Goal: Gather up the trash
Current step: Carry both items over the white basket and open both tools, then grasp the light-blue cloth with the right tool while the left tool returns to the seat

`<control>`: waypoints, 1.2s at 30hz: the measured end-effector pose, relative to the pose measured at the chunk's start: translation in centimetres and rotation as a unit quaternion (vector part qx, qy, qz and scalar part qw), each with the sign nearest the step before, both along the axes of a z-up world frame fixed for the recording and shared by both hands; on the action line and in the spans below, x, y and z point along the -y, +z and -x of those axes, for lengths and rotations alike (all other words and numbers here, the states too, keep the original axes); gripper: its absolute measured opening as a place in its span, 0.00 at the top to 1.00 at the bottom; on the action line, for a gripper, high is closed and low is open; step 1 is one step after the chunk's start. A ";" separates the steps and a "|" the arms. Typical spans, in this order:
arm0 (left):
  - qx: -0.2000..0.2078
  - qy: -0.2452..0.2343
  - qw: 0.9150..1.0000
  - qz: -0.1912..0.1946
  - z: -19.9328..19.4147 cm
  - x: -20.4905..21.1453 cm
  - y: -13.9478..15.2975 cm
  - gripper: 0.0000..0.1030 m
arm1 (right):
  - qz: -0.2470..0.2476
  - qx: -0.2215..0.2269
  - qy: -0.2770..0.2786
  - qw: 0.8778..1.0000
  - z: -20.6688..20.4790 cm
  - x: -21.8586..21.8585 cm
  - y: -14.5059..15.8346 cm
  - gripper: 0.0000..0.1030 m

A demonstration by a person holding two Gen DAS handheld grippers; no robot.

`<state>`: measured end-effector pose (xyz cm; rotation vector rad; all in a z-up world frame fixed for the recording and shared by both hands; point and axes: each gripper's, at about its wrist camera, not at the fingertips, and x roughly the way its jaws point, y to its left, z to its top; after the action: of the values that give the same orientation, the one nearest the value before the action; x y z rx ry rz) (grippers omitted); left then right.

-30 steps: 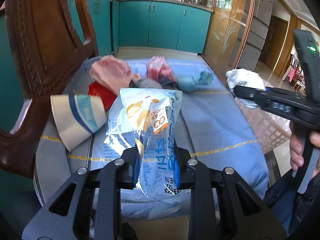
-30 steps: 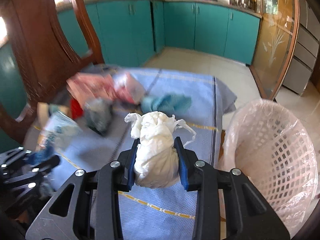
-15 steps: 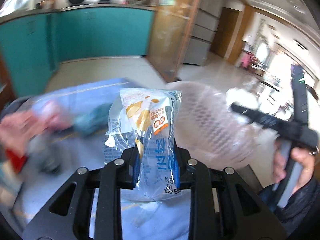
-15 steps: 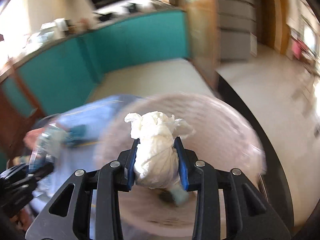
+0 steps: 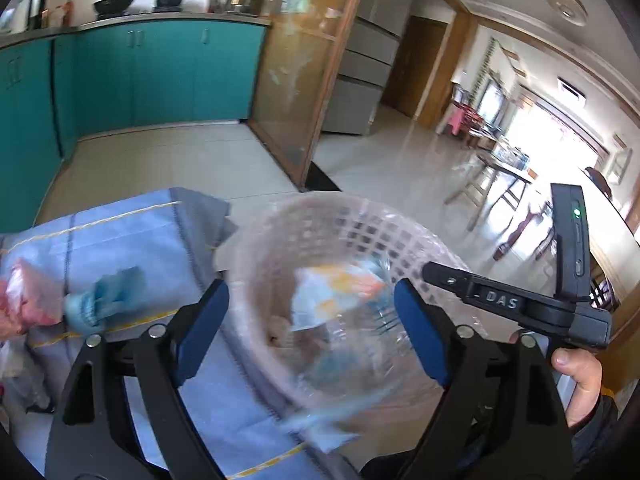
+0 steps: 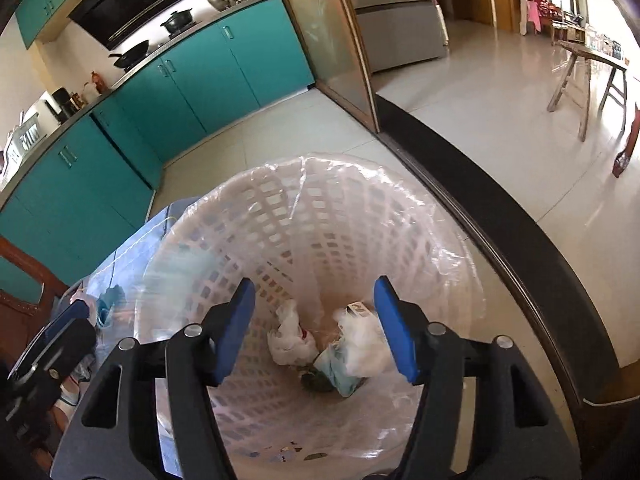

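Note:
My left gripper point(image 5: 312, 320) hangs over the pink lattice basket point(image 5: 320, 204), which has a clear liner. Its jaws are opening and nothing is between the pads. A blue and orange snack wrapper point(image 5: 336, 292) shows as a blur below them inside the basket. My right gripper point(image 6: 316, 328) is over the same basket point(image 6: 320, 216), jaws opening and empty. On the basket's bottom lie white crumpled bags point(image 6: 364, 336) and a teal pack point(image 6: 336, 372). A teal wad point(image 5: 104, 300) and a pink bag point(image 5: 20, 304) stay on the blue cloth point(image 5: 120, 232).
The basket stands on the tiled floor against the cloth-covered seat. A hand point(image 5: 576, 376) grips the right tool's handle beside the basket. Teal kitchen cabinets point(image 6: 180, 88) and a sliding glass door point(image 6: 336, 40) lie beyond. A dark door track point(image 6: 500, 208) runs past on the right.
Both grippers swung from the seat to above the basket and opened. The snack wrapper left the left jaws and the white wad left the right jaws.

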<state>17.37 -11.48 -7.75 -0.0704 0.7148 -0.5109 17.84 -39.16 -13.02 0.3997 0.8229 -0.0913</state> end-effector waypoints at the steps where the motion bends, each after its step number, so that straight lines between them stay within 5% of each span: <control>1: -0.003 0.008 1.000 0.002 -0.1 -0.6 -0.1 0.17 | 0.001 0.001 0.004 1.000 0.0 -0.2 0.1 0.40; 9: -0.024 0.125 0.991 -0.034 2.7 -9.2 -2.5 0.17 | 0.055 0.033 0.082 0.995 -1.5 -5.8 1.9 0.40; 16: -0.057 0.195 0.978 -0.048 5.5 -15.8 -3.6 0.17 | 0.108 0.048 0.292 0.949 -6.6 -20.1 3.3 0.41; 22: -0.061 0.224 0.970 -0.066 7.4 -18.1 -3.0 0.17 | 0.128 0.044 0.367 0.920 -10.3 -28.6 -0.3 0.41; 29: -0.066 0.251 0.963 -0.068 8.5 -20.1 -3.1 0.17 | 0.162 -0.008 0.420 0.893 -10.7 -32.2 -3.6 0.41; 30: -0.066 0.253 0.963 -0.067 9.2 -20.1 -3.4 0.17 | 0.165 -0.017 0.431 0.887 -10.3 -32.5 -4.1 0.43; 32: -0.068 0.255 0.962 -0.064 9.6 -20.3 -3.4 0.17 | 0.180 -0.023 0.446 0.877 -9.7 -32.9 -4.7 0.63; 36: -0.068 0.255 0.963 -0.060 10.0 -20.2 -3.6 0.17 | 0.166 -0.030 0.463 0.870 -8.4 -32.5 -4.7 0.72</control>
<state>7.41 8.70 -11.37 -0.1714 0.8267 0.0321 26.21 -6.62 -17.72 -0.3543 0.9673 0.6482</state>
